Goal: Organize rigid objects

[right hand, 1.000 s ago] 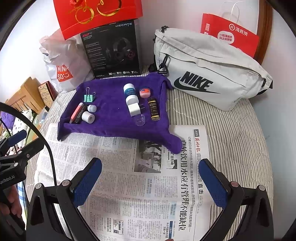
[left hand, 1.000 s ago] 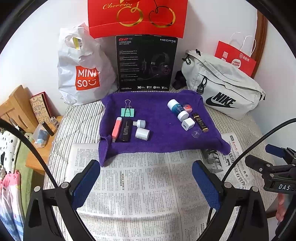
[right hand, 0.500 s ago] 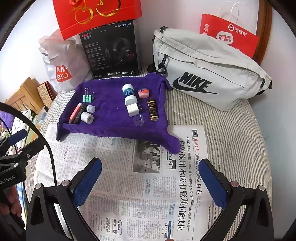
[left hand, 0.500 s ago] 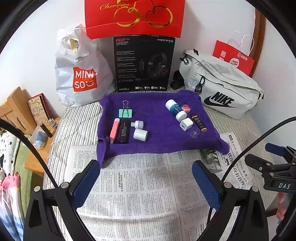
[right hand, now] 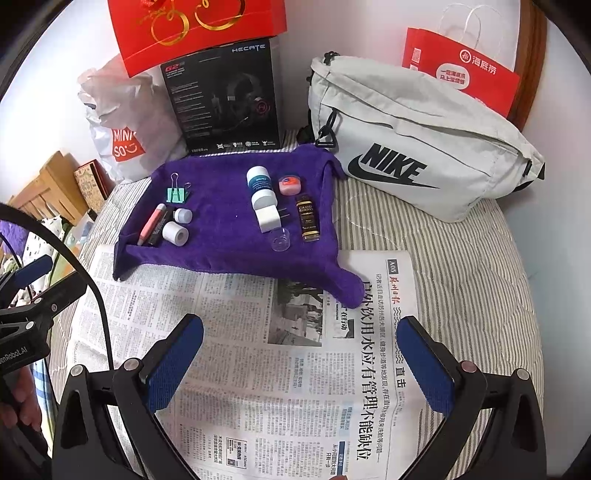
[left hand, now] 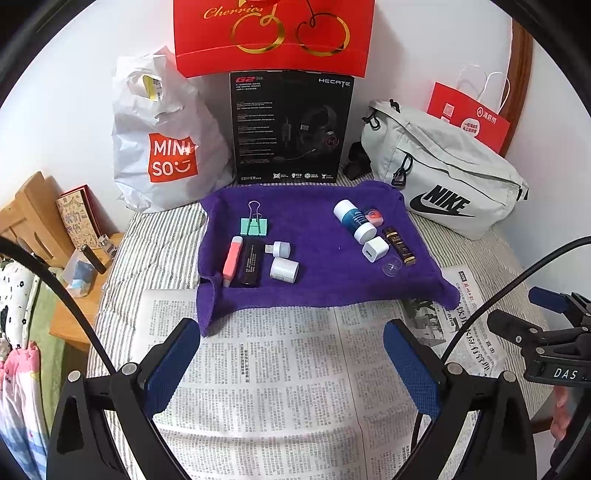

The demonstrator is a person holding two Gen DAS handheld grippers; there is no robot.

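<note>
A purple towel [left hand: 317,236] [right hand: 229,225] lies on the bed and holds two groups of small items. On its left: a green binder clip [left hand: 253,226], a pink pen [left hand: 232,260], a black bar [left hand: 251,262], two small white cylinders [left hand: 283,269]. On its right: a blue-and-white bottle [left hand: 352,220] [right hand: 260,188], a pink jar [right hand: 289,184], a white charger cube [left hand: 375,249], a brown bottle [right hand: 307,218], a clear cap [right hand: 280,242]. My left gripper [left hand: 291,354] and right gripper [right hand: 299,350] are open and empty over the newspaper, short of the towel.
A newspaper [left hand: 280,387] covers the striped bed in front. Behind the towel stand a Miniso bag [left hand: 162,147], a black headset box [left hand: 291,125], a red box [left hand: 273,33], a grey Nike bag [right hand: 417,147] and a red paper bag [right hand: 465,70]. A wooden side table [left hand: 74,277] is left.
Both grippers have drawn back slightly from the towel; the towel and its items look a little farther away. Nothing on the towel has moved.
</note>
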